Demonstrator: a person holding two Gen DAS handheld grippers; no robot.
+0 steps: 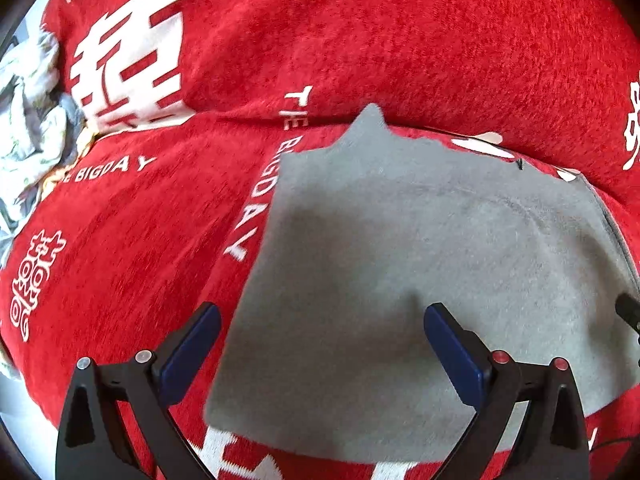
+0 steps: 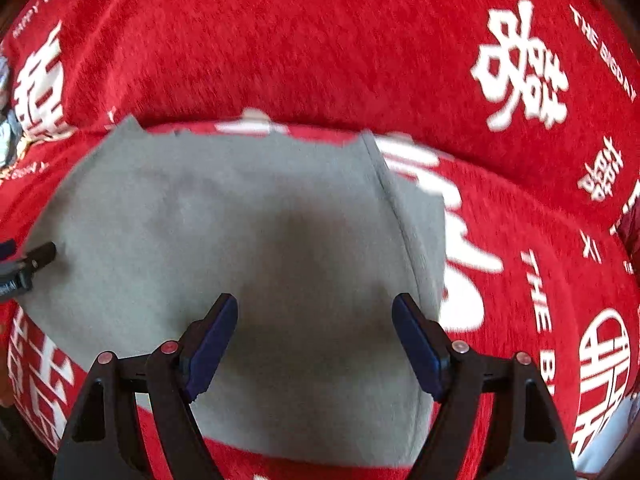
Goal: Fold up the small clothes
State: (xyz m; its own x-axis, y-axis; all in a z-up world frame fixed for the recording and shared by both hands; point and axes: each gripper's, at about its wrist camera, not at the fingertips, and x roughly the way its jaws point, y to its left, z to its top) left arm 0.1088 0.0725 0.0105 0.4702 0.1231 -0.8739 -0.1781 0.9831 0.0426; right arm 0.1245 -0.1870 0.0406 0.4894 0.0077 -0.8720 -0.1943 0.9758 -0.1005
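While soft grey fleece garment [image 1: 420,280] lies limp on red printed blanket [image 1: 140,240], left gripper [image 1: 322,354], right gripper [image 2: 316,344] hover, fingers apart, empty; pinch far corners.

Under my tools is a red blanket [image 1: 132,216] printed with white double-happiness characters and "THE BIGDAY" lettering; it rises in a second padded fold ahead of my fingers. A grey garment [image 1: 380,280] lies flat on it, directly beneath and ahead of my left gripper [image 1: 320,356], and likewise under my right gripper [image 2: 316,344]. Far to my left, a crumpled pale cloth pile [image 1: 32,120] rests at the blanket's edge.
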